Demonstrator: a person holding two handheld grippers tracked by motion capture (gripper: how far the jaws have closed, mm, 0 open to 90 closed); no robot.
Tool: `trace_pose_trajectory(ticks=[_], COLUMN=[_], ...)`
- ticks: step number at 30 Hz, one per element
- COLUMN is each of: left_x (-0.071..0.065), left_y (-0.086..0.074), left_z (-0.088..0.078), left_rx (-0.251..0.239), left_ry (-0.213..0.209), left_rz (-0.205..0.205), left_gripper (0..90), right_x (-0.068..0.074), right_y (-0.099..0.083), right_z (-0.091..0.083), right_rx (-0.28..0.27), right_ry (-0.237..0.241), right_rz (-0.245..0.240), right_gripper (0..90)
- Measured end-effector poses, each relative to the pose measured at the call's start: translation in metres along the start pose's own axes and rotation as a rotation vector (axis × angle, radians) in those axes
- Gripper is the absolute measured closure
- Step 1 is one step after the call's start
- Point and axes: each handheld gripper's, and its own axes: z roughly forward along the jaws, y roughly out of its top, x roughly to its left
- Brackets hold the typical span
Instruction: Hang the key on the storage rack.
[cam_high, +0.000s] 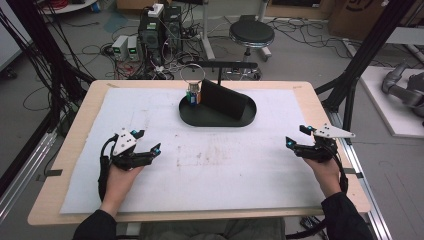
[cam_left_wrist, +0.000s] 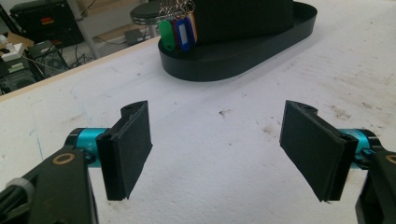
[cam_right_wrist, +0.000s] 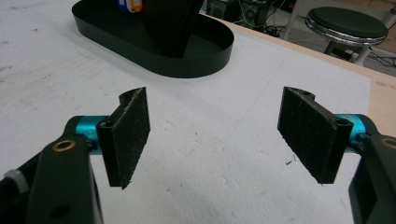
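Keys with coloured tags (cam_high: 193, 94) hung from a metal ring (cam_high: 192, 74) on a black stand (cam_high: 220, 65), at the upper middle of the high view, their lower ends down inside a black oval tray (cam_high: 218, 120). A dark slanted block (cam_high: 223, 99) stood in the same tray just to the right of the tags. The tray sat toward the far edge of a white mat (cam_high: 200, 165) spread over a wooden table (cam_high: 70, 150).

At the lower left of that view the left claw (cam_high: 148, 142) was held in a hand (cam_high: 122, 175) just above the mat, its jaws spread wide with nothing between them. At the lower right the right claw (cam_high: 298, 136) was held the same way, also wide open and empty. Both were well apart from the tray and from each other.

In the left gripper view the tags (cam_left_wrist: 177, 32) showed green, blue and orange at the top, beside the block (cam_left_wrist: 243, 18). In the right gripper view the tray (cam_right_wrist: 187, 51) lay at the upper left, and a round stool (cam_right_wrist: 348, 23) stood beyond the table at the upper right.
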Motion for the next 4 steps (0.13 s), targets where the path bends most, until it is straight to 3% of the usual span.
trace_pose_trajectory(ticks=[4], left_x=[0.0009], left_y=[-0.0006], left_z=[0.0008], left_rx=[0.005], left_ry=[-0.001], left_rz=[0.000], left_gripper=[24.8], right_x=[-0.0008], right_y=[-0.0003], right_z=[0.0018], right_rx=[0.002], right_ry=[0.000], right_rz=[0.003], right_gripper=[25.3])
